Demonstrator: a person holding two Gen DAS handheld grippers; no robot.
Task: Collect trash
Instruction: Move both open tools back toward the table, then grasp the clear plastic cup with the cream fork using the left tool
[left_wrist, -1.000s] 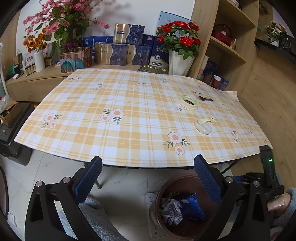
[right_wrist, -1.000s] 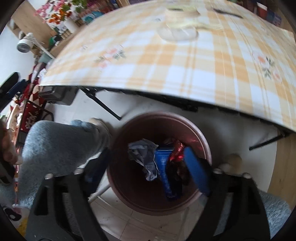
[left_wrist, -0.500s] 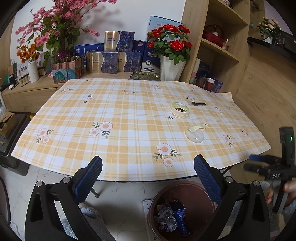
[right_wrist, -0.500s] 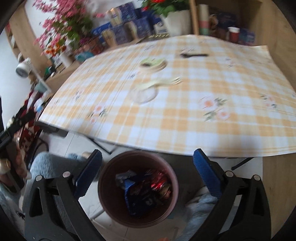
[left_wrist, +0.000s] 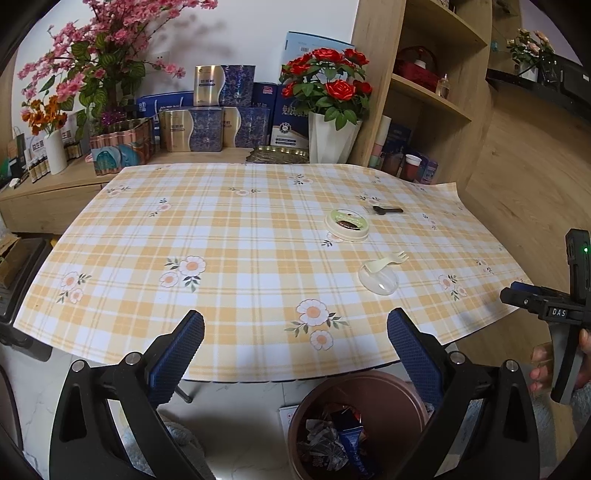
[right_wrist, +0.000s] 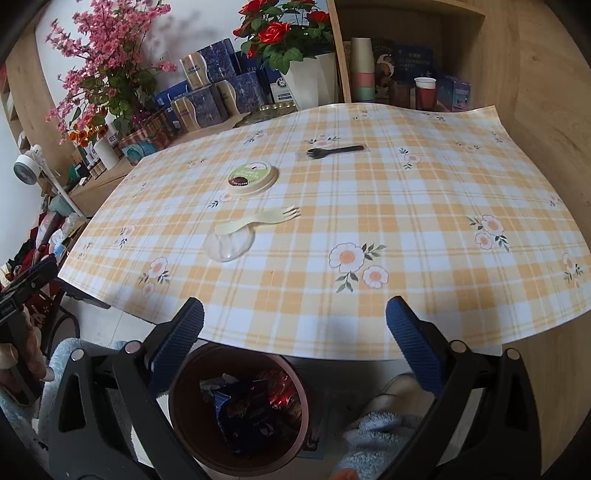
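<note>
On the checked tablecloth (left_wrist: 229, 236) lie a round cream lid (left_wrist: 347, 224) (right_wrist: 253, 178), a black plastic fork (left_wrist: 388, 210) (right_wrist: 334, 150), a cream spork (left_wrist: 388, 260) (right_wrist: 258, 220) and a clear plastic dome lid (left_wrist: 378, 280) (right_wrist: 229, 245). A brown bin (left_wrist: 369, 424) (right_wrist: 236, 410) with wrappers stands on the floor under the table's near edge. My left gripper (left_wrist: 295, 350) is open and empty above the edge. My right gripper (right_wrist: 295, 343) is open and empty, above the bin; it also shows in the left wrist view (left_wrist: 554, 314).
Flower vases (left_wrist: 332, 140), gift boxes (left_wrist: 207, 129) and a tin stand on the sideboard behind the table. A wooden shelf unit (left_wrist: 436, 92) with cups rises at the back right. A white fan (right_wrist: 26, 170) and clutter sit at the left.
Both grippers have lifted and tilted up from the bin toward the table top. The right gripper's view swung from looking down into the bin to facing the items on the table.
</note>
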